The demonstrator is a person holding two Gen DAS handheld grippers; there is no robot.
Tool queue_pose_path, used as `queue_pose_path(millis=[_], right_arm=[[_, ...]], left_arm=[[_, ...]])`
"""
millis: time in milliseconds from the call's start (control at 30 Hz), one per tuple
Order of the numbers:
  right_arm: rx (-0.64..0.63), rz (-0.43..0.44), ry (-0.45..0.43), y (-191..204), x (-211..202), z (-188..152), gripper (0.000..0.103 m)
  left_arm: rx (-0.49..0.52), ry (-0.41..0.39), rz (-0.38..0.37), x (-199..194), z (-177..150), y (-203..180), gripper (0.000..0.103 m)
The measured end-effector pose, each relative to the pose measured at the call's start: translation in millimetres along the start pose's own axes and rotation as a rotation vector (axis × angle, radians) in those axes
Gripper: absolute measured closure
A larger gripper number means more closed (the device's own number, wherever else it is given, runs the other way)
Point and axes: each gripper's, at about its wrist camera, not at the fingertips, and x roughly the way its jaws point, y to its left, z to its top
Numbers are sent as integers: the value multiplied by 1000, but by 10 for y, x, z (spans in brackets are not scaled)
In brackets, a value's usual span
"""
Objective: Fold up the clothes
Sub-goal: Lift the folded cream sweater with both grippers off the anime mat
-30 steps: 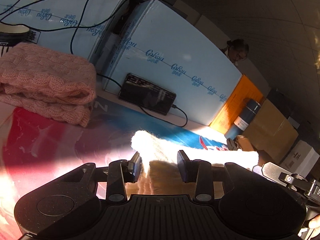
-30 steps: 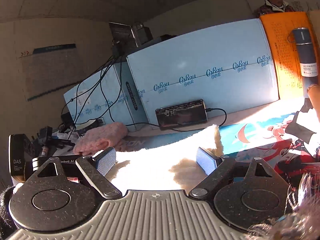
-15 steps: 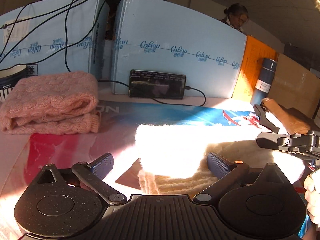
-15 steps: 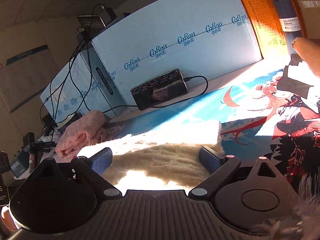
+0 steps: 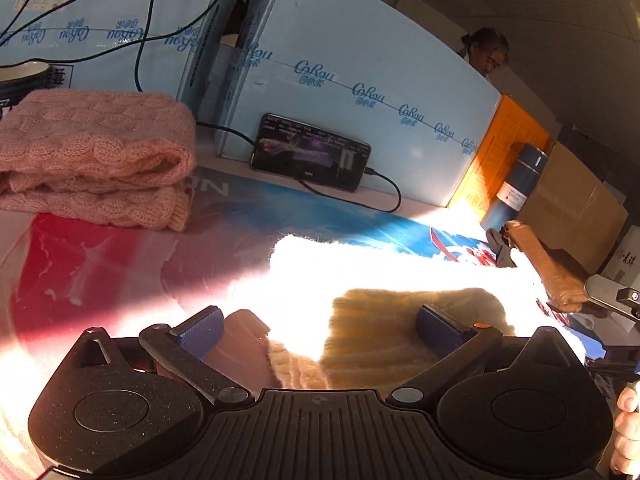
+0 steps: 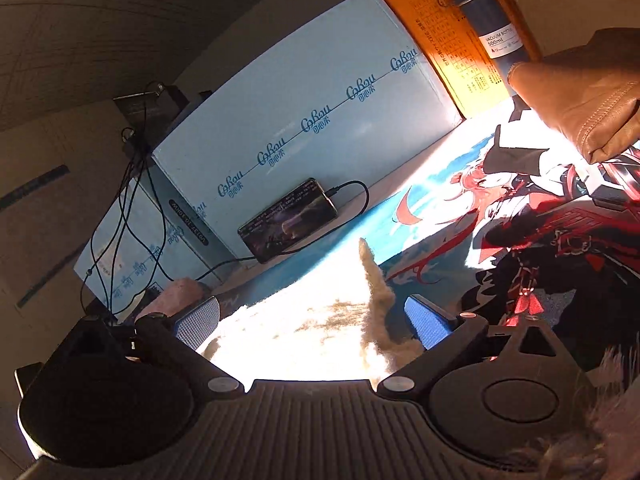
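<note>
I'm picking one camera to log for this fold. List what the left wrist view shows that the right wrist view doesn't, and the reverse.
Only the left wrist view: the whole folded pink knit at far left, a dark bowl behind it, and a person's face above the boxes.

Only the right wrist view: the anime figure on the mat, and the flask's 500ml label readable.

Both: the cream knit lying between open tongs, left and right, the phone leaning on the blue box, and the brown glove.

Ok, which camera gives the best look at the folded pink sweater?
The left wrist view: the pink sweater lies fully visible, folded, on the mat's far left. The right wrist view shows only a small pink corner behind the right gripper's finger.
</note>
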Motion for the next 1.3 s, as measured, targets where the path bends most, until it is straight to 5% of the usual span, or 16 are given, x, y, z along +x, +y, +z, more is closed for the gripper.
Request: queue_pose_path(millis=[200, 433, 900, 1033, 1167, 1300], right_arm=[[243, -105, 212, -130, -249, 73, 0], [424, -45, 347, -115, 33, -94, 0], [329, -243, 12, 379, 535, -314, 2], [310, -242, -23, 338, 472, -388, 24], [324, -207, -22, 220, 395, -372, 42], [340, -181, -41, 94, 270, -319, 46]], left_arm=[[-1, 0, -10, -5, 7, -1, 0], [11, 7, -20, 3, 6, -25, 0], [27, 27, -76, 32, -4, -48, 0], [24, 44, -166, 48, -18, -66, 0], [36, 59, -180, 37, -47, -164, 0], [27, 74, -226, 47, -106, -352, 17]])
